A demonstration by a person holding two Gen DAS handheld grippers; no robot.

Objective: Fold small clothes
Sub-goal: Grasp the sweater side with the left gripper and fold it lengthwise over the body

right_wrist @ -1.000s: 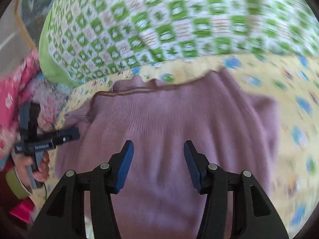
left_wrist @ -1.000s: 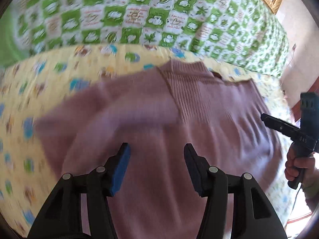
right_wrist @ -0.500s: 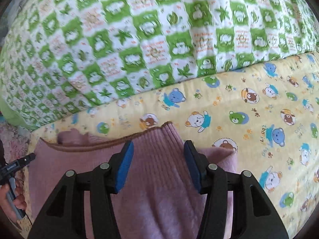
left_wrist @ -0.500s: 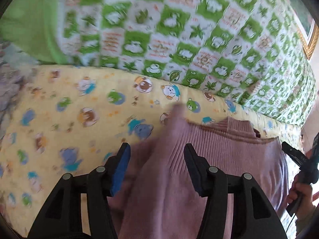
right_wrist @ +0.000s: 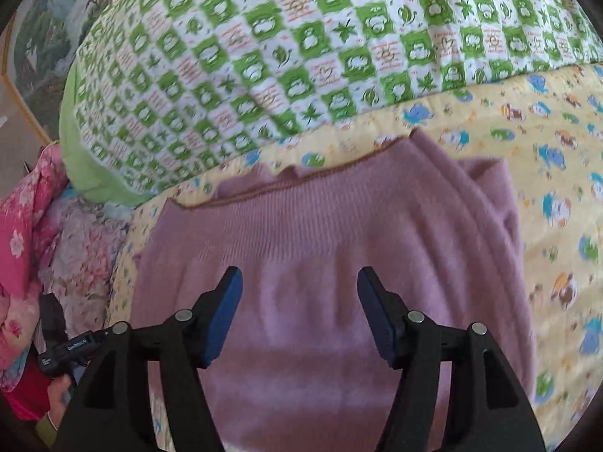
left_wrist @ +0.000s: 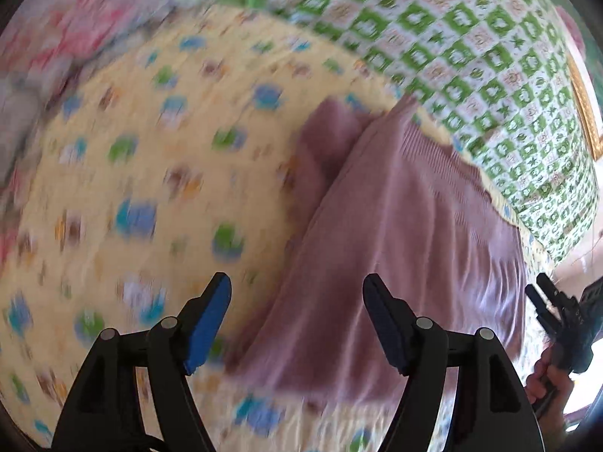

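Observation:
A mauve knit sweater [left_wrist: 407, 233] lies spread on a yellow cartoon-print sheet [left_wrist: 143, 188]; it also shows in the right wrist view [right_wrist: 320, 256]. Its ribbed hem with brown trim [right_wrist: 286, 184] is at the far side, and one folded edge lies along its right [right_wrist: 493, 203]. My left gripper [left_wrist: 297, 316] is open and empty above the sweater's left edge. My right gripper [right_wrist: 299, 309] is open and empty above the sweater's middle. The right gripper also appears at the right edge of the left wrist view [left_wrist: 561, 312], and the left gripper at the lower left of the right wrist view [right_wrist: 71, 350].
A green-and-white checked quilt [right_wrist: 301, 45] is bunched behind the sweater. A pink floral fabric pile [right_wrist: 34, 226] lies at the left in the right wrist view. A gold picture frame [left_wrist: 584, 98] is at the far right.
The left wrist view has swung left and is blurred; the sweater now sits to its right. The right gripper has pulled back, so more of the sweater shows under it. Both stay open.

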